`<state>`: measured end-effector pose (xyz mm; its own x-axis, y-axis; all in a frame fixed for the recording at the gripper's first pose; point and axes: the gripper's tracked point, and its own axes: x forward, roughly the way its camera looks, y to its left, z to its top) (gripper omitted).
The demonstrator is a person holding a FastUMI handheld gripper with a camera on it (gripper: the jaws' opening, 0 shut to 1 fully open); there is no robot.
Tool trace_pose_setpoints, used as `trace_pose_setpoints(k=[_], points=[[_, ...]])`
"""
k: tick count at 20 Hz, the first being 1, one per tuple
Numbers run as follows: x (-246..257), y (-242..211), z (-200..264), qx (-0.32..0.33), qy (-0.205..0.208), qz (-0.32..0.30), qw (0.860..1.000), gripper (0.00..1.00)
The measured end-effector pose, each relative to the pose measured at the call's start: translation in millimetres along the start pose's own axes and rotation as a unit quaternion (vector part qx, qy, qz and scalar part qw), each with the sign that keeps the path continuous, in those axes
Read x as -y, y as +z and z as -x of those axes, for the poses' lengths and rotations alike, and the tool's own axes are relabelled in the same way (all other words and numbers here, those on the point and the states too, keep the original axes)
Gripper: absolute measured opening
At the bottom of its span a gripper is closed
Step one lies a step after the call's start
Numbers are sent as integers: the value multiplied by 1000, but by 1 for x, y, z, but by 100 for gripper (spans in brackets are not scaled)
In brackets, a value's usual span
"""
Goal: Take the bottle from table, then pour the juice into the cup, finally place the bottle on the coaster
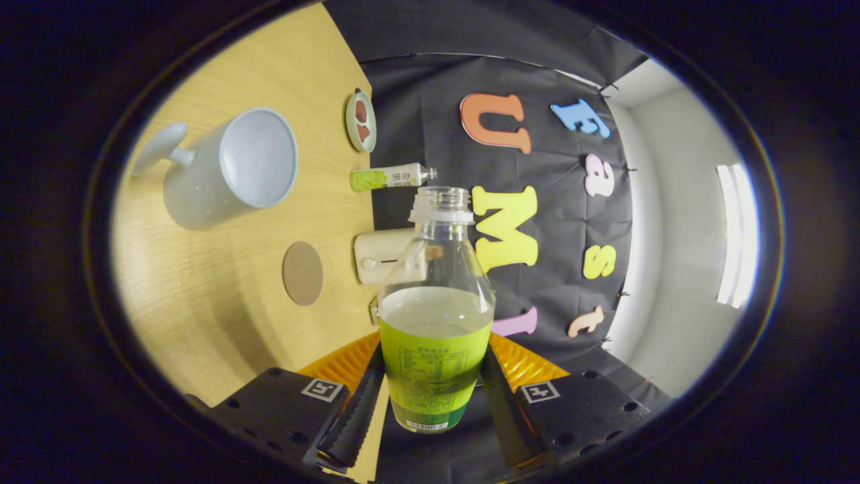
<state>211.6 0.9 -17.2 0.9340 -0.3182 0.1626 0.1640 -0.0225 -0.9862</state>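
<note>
My gripper [433,383] is shut on the bottle [437,309], both fingers pressing its lower labelled body. The bottle is clear plastic with a green label, has no cap, and holds pale juice up to about its shoulder. The view is rolled sideways, so the wooden table [222,302] stands on the left. A pale blue-grey cup [228,168] with a handle stands on it, its open mouth facing me and looking empty. A round brown coaster [302,273] lies on the table between the cup and the bottle, bare.
At the table's back edge by the black cloth wall are a small dish [361,122] with brown pieces, a small green-and-white bottle [390,177] and a cream box-like device [383,255]. A white wall with a bright light strip [736,235] is on the right.
</note>
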Motion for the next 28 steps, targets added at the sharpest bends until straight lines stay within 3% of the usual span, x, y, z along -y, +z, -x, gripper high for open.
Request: trace_pose_setpoints(k=[13,28], points=[[19,27,0,46,-44,128,990,81],[25,30,4,44,-63,174,982,81]])
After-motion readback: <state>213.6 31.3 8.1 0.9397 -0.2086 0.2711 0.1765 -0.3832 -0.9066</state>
